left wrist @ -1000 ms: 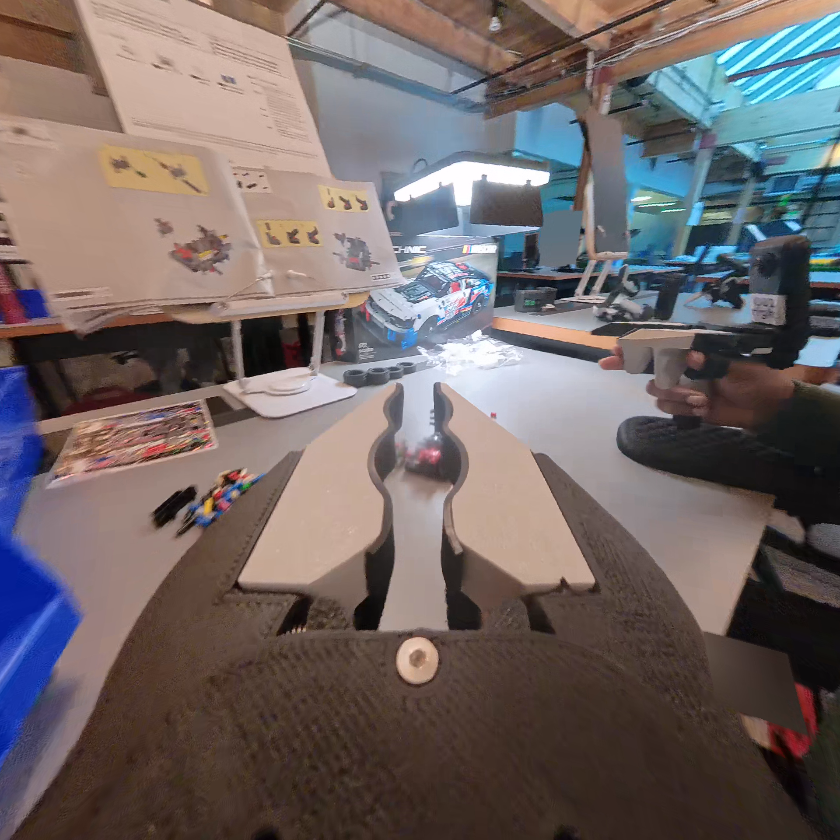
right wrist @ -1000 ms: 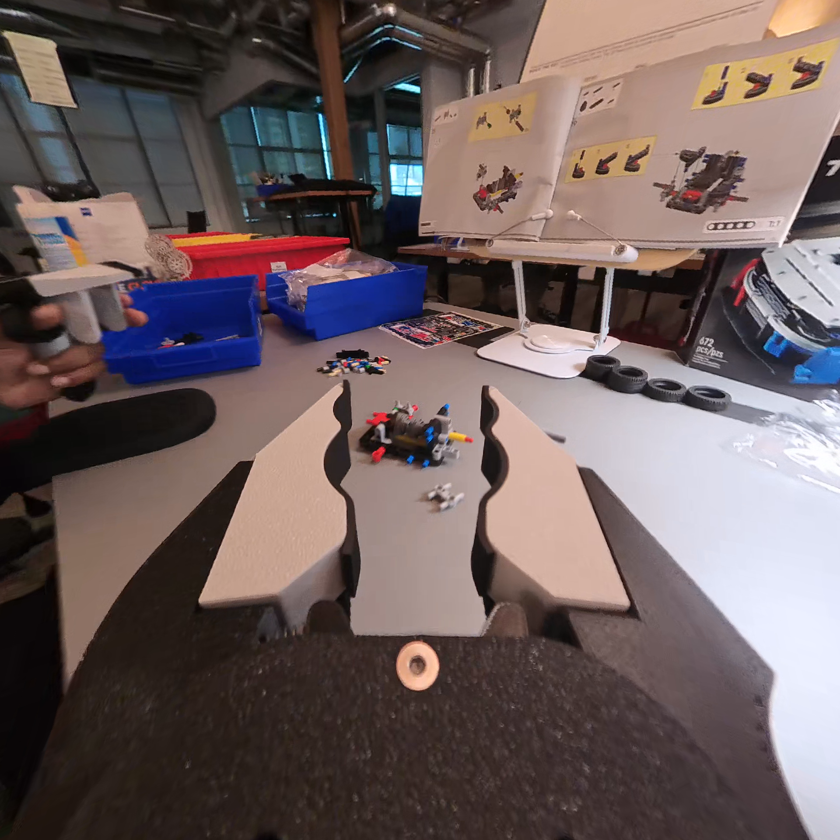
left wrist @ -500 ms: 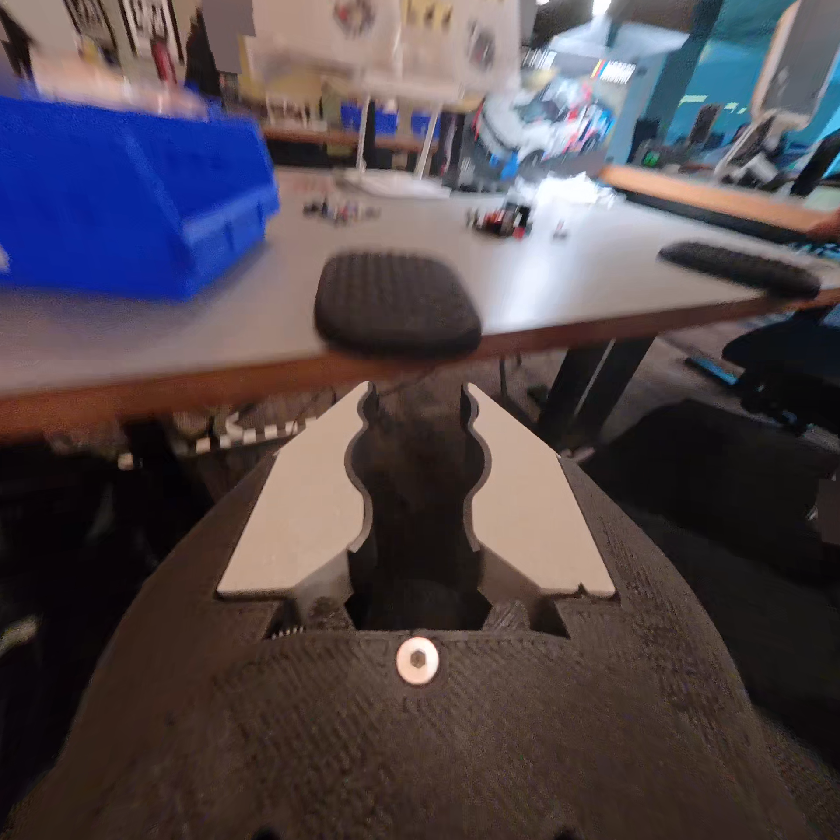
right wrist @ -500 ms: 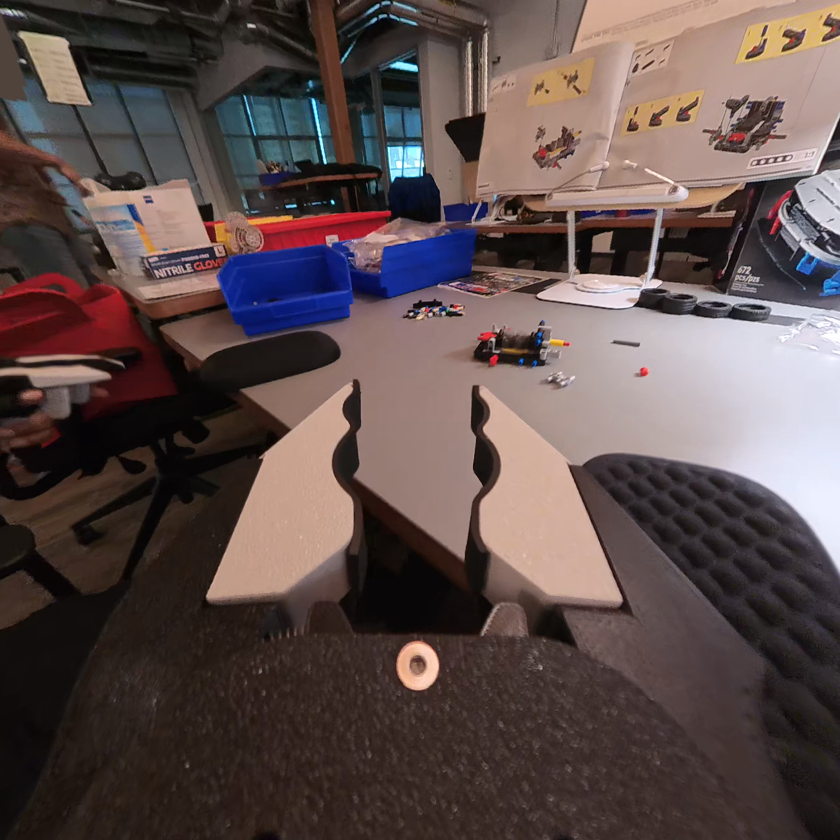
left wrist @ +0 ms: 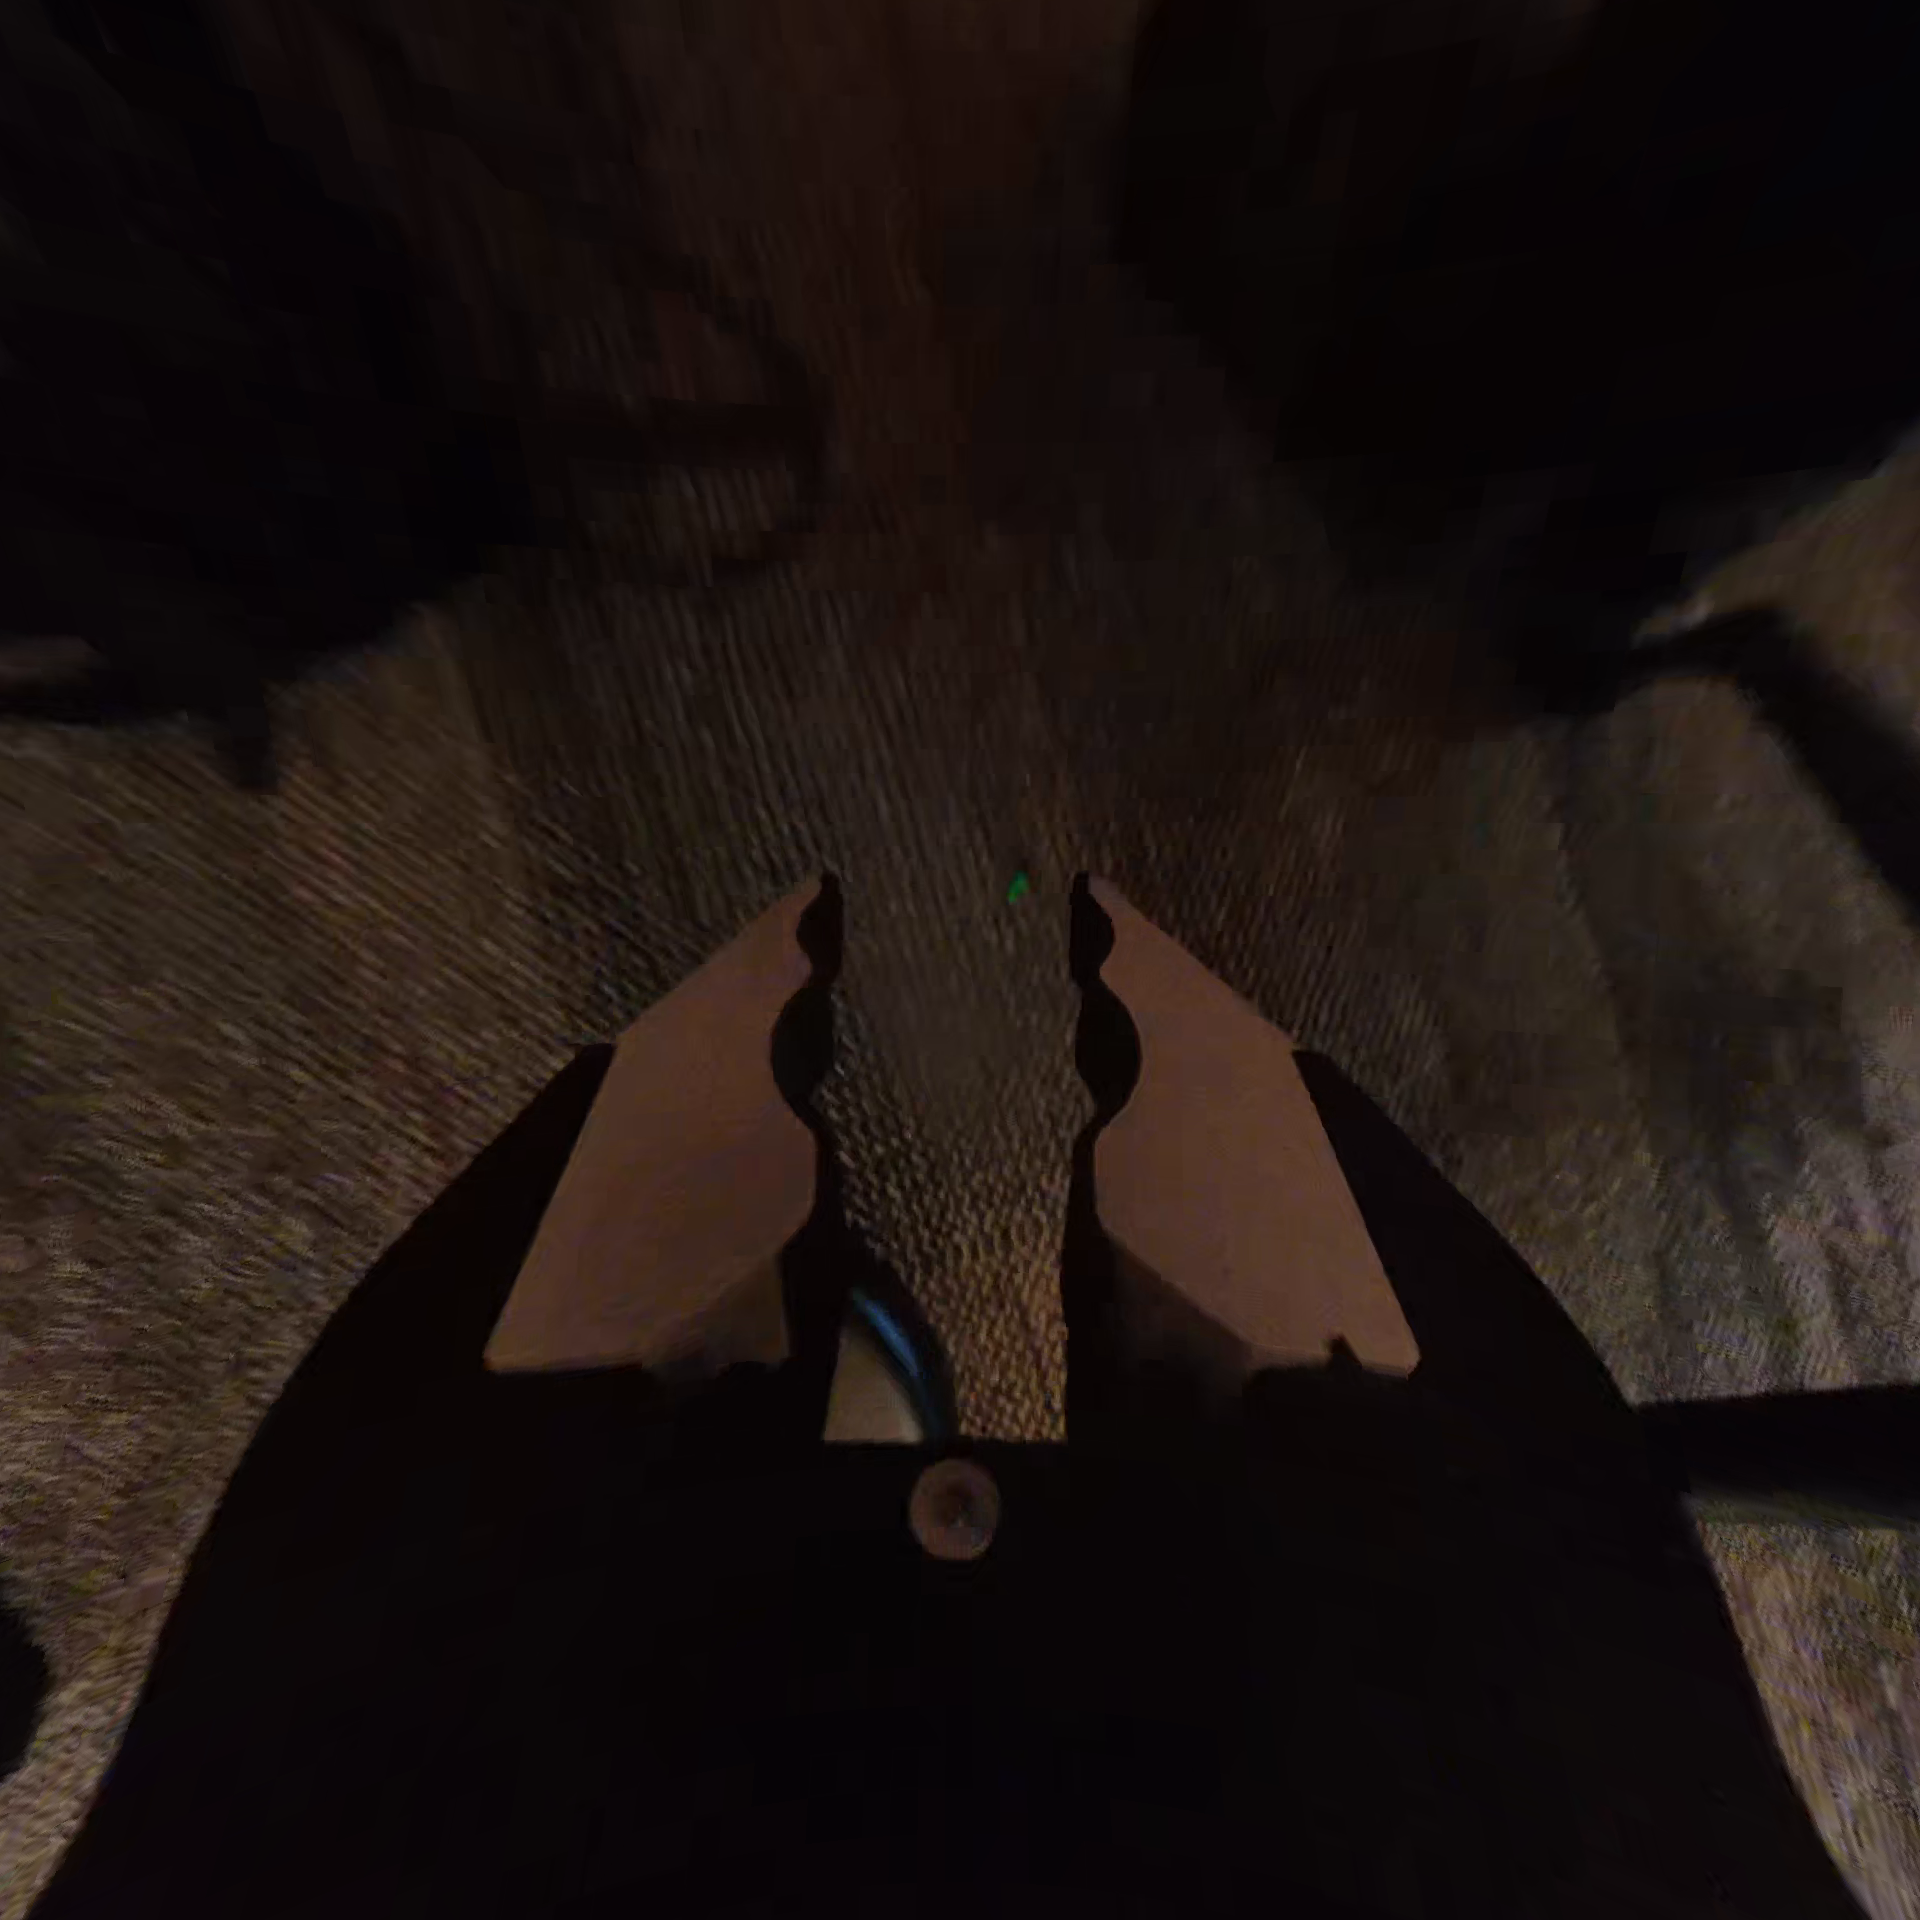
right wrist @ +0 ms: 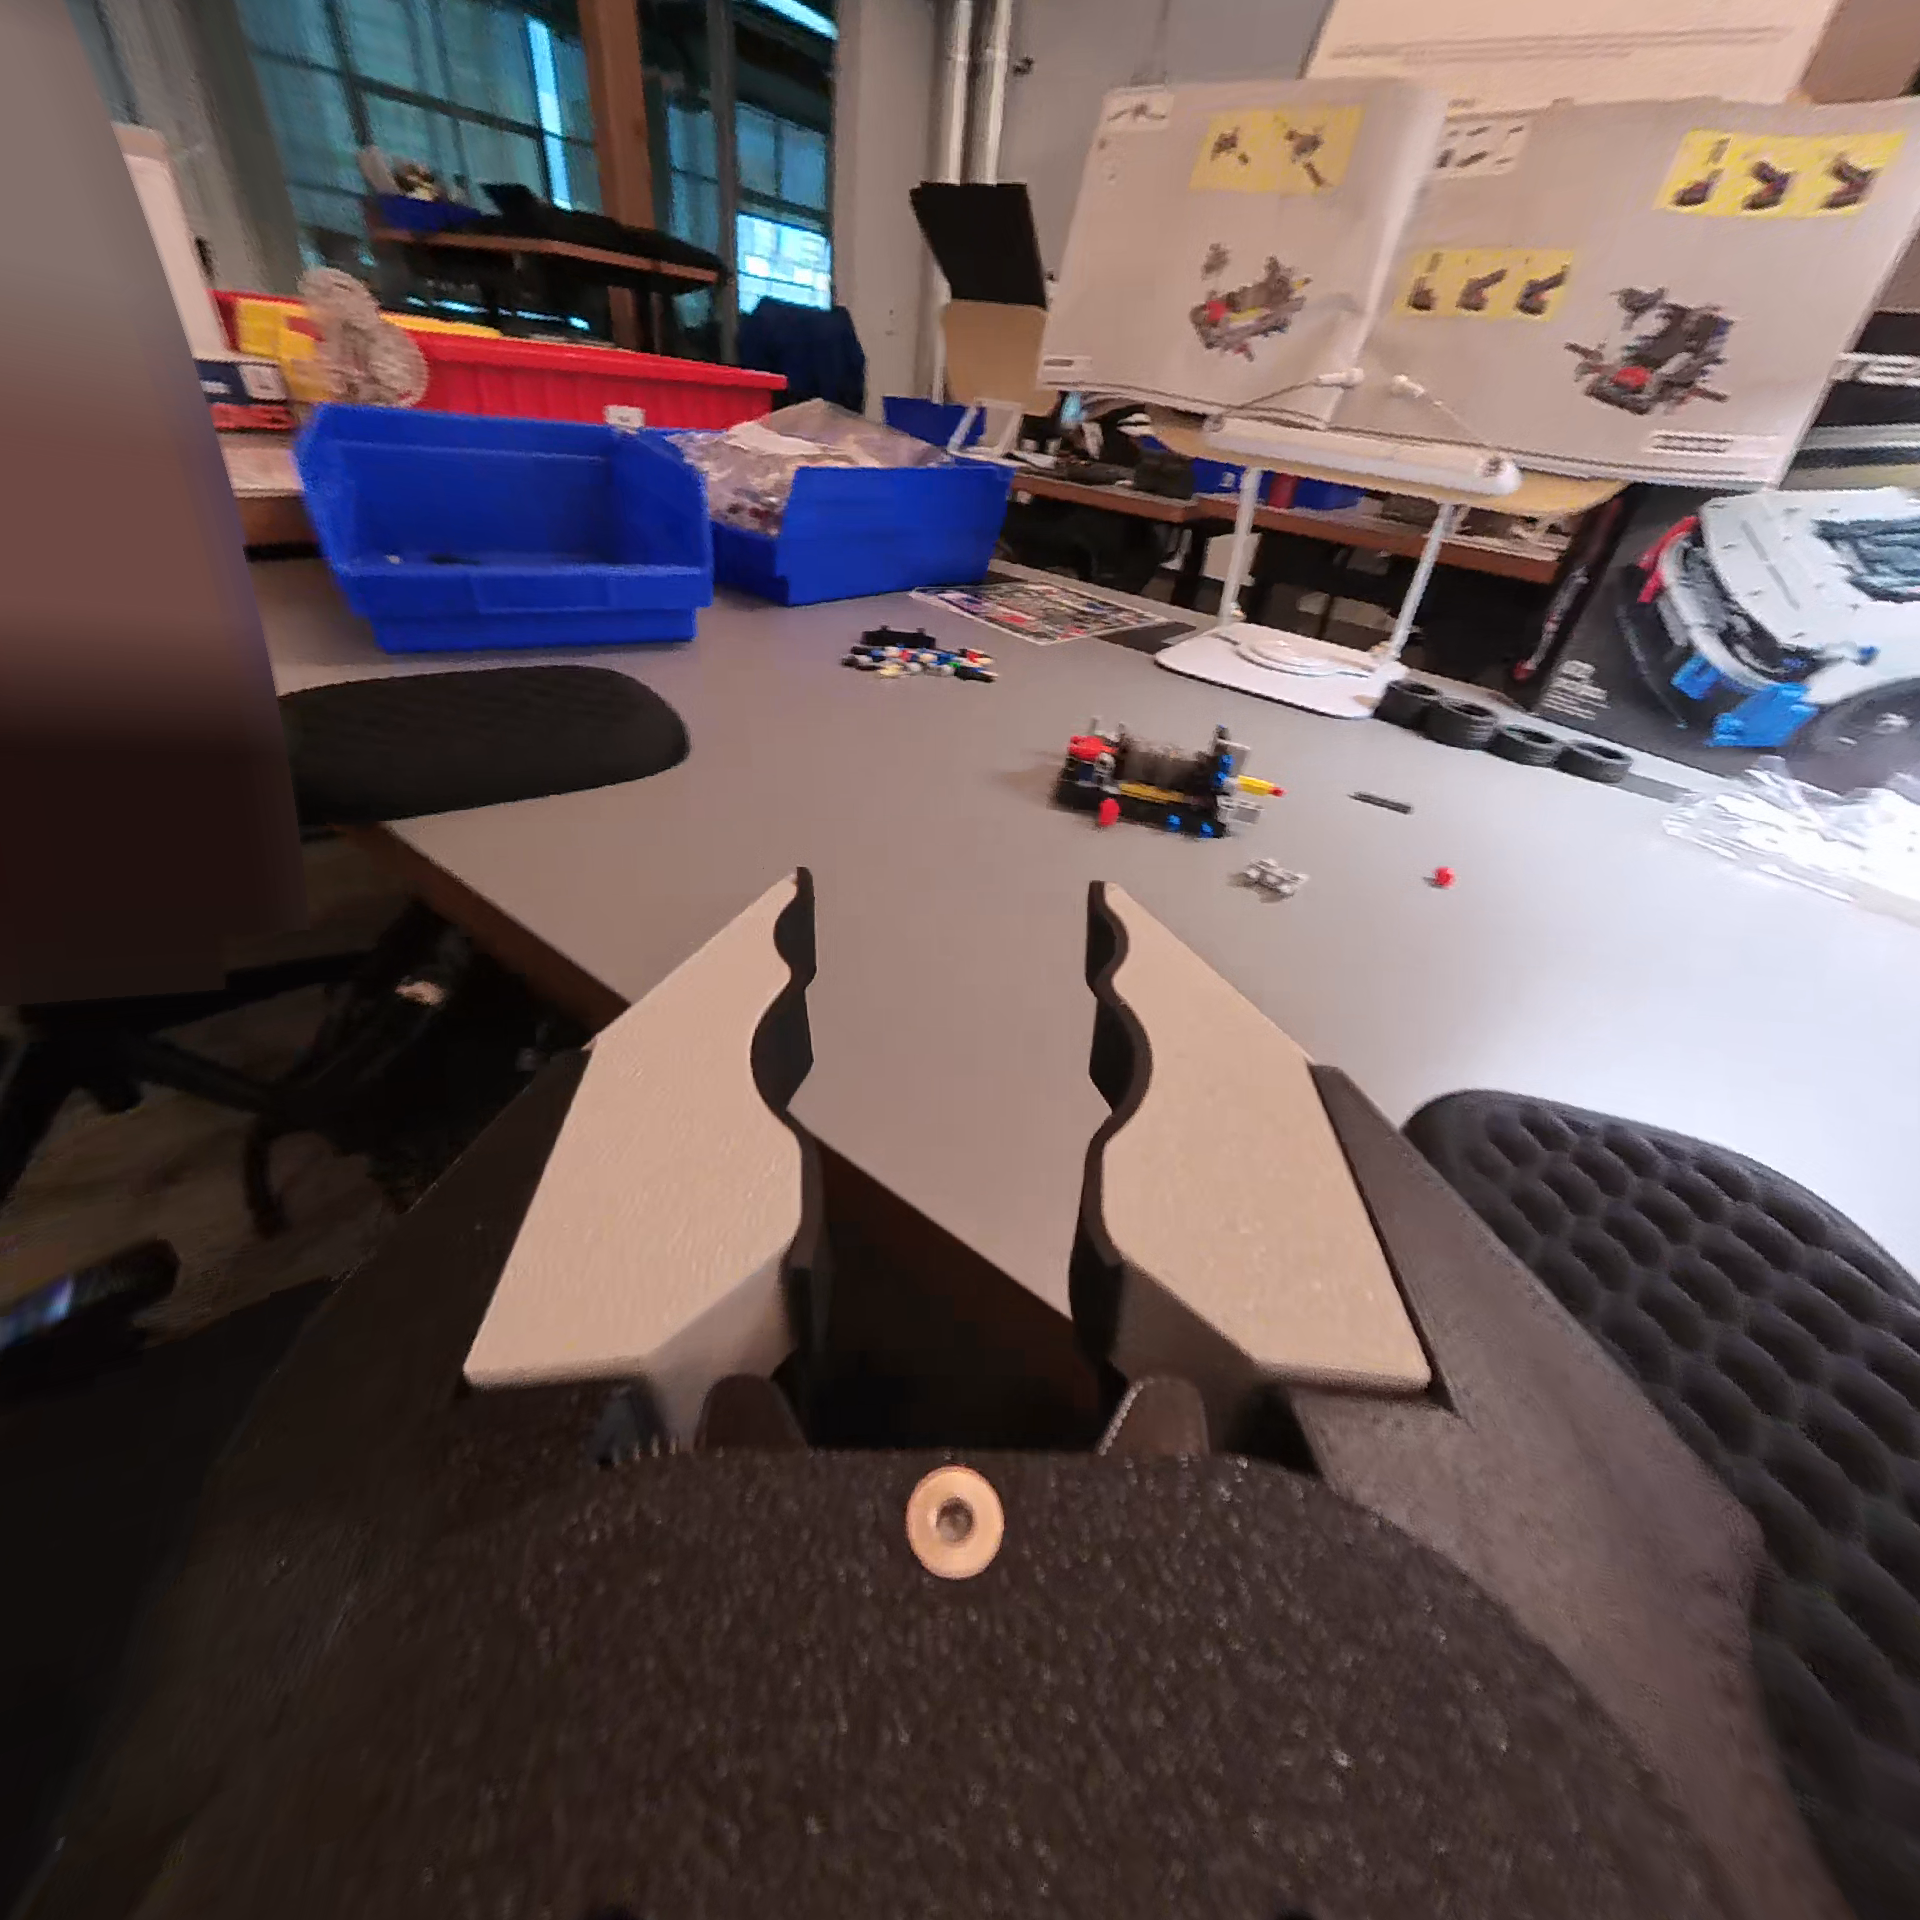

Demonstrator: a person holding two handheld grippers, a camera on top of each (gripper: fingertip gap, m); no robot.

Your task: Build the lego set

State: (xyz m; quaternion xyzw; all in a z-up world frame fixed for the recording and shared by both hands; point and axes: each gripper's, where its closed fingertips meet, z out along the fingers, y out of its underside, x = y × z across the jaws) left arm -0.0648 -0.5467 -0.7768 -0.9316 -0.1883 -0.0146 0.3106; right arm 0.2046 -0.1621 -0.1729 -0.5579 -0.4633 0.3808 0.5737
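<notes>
Matt grey table (right wrist: pixel 935 831); glossy blue plastic bin (right wrist: pixel 499 540).

Place: a workshop.
Signs: grey worktable (right wrist: pixel 935 831), blue parts bins (right wrist: pixel 499 540), red bin (right wrist: pixel 582 379), exposed pipes, more benches (right wrist: pixel 1288 514) behind.

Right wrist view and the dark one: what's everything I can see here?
Table: one, grey.
Lego assembly: one, mostly black, mid-table.
Loose pieces: small mixed pile, behind it.
Bins: two blue, far left; one red behind.
Tyres: four, black, by the stand.
Instruction booklet: one, open on a white stand.
Set box: one, far right.
Armrests: two, black.
Carpet: dim, brownish.
Right gripper: open, empty.
Left gripper: open, above carpet.
</notes>
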